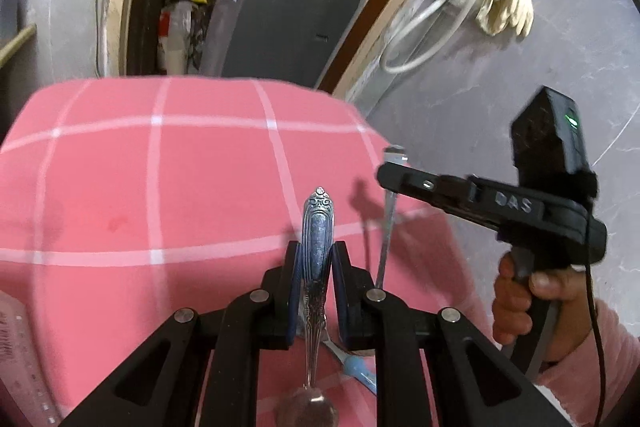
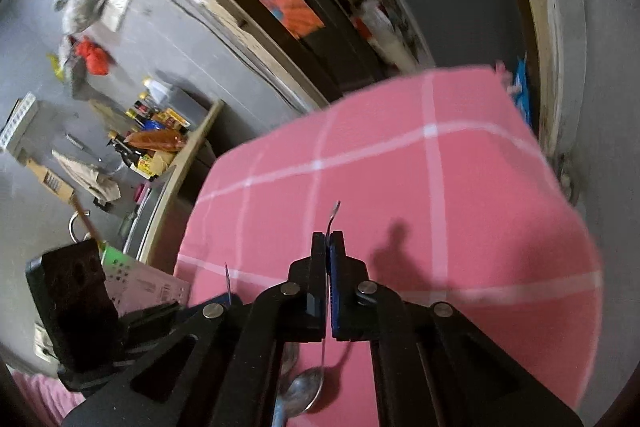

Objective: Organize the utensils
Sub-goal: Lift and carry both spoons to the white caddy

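Observation:
My left gripper (image 1: pixel 315 259) is shut on an ornate silver spoon (image 1: pixel 317 247); its handle points forward and its bowl hangs back near the camera. My right gripper (image 2: pixel 329 247) is shut on a plain thin spoon (image 2: pixel 334 213); its bowl (image 2: pixel 306 391) hangs below the jaws. In the left wrist view the right gripper (image 1: pixel 394 177) is at the right, holding that thin spoon (image 1: pixel 387 227) upright above the cloth. In the right wrist view the left gripper's body (image 2: pixel 76 311) is at the lower left. A blue-handled utensil (image 1: pixel 362 373) lies on the pink checked tablecloth (image 1: pixel 160 187) under the left gripper.
The pink cloth (image 2: pixel 440 187) with white lines covers the table and ends at a far edge. Behind it are a grey cabinet (image 1: pixel 288 31), a doorway and a grey wall with hanging gloves (image 1: pixel 504 7). A shelf with bottles (image 2: pixel 152 139) is on the left.

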Motion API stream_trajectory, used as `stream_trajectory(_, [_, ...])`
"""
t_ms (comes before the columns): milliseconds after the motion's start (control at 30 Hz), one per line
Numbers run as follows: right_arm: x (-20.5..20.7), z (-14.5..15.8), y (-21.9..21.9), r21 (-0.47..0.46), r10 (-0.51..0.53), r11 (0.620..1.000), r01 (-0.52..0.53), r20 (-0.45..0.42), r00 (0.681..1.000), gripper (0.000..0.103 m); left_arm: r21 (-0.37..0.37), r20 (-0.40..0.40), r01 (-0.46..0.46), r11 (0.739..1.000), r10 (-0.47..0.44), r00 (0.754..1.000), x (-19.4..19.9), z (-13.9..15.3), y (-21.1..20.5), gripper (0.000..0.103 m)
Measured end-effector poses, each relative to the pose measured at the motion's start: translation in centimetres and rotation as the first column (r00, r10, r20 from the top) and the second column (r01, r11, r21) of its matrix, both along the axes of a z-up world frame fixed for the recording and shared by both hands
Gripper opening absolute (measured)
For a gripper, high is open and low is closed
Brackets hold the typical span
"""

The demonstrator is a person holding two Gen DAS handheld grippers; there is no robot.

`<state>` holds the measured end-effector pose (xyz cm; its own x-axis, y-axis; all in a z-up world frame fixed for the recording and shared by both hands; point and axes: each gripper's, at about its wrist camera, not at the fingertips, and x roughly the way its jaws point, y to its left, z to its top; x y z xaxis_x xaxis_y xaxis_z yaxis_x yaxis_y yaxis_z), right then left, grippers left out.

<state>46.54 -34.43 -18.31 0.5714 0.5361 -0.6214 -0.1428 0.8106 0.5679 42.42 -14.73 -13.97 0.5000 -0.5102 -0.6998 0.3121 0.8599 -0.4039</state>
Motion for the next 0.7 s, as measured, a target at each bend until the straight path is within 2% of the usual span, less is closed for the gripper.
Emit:
stream_trajectory(167, [-2.7, 4.3, 0.6, -0.058, 0.007, 0.998, 0.001, 0.128, 0.992, 0.002, 0.003, 0.052, -0.007, 1.0, 0.007, 0.999, -0.9, 1.9, 0.9, 0.014])
stream_trajectory(433, [-5.6, 8.6, 0.8, -0.116, 0.01, 0.993, 0.017, 0.223, 0.975, 0.002, 0.019, 0.135, -0.018, 1.0, 0.015, 0.991, -2.8, 4.2, 1.7, 0.014])
stream_trajectory(567, [-7.3, 10.9, 1.5, -0.175, 0.012, 0.984, 0.038, 0.278, 0.96, 0.002, 0.021, 0.188, -0.034, 0.999, 0.03, 0.982, -3.9, 5.8, 2.3, 0.013])
stream_trajectory(667, [-8.3, 12.5, 1.8, -0.187, 0.006, 0.981, 0.053, 0.306, 0.952, 0.002, 0.037, 0.215, -0.038, 0.999, 0.029, 0.976, -4.4, 7.0, 2.6, 0.002])
stream_trajectory(700, [-8.6, 13.1, 1.8, -0.188, 0.002, 0.98, 0.06, 0.316, 0.949, 0.002, 0.037, 0.221, -0.039, 0.999, 0.03, 0.975, -4.5, 7.4, 2.7, 0.002])
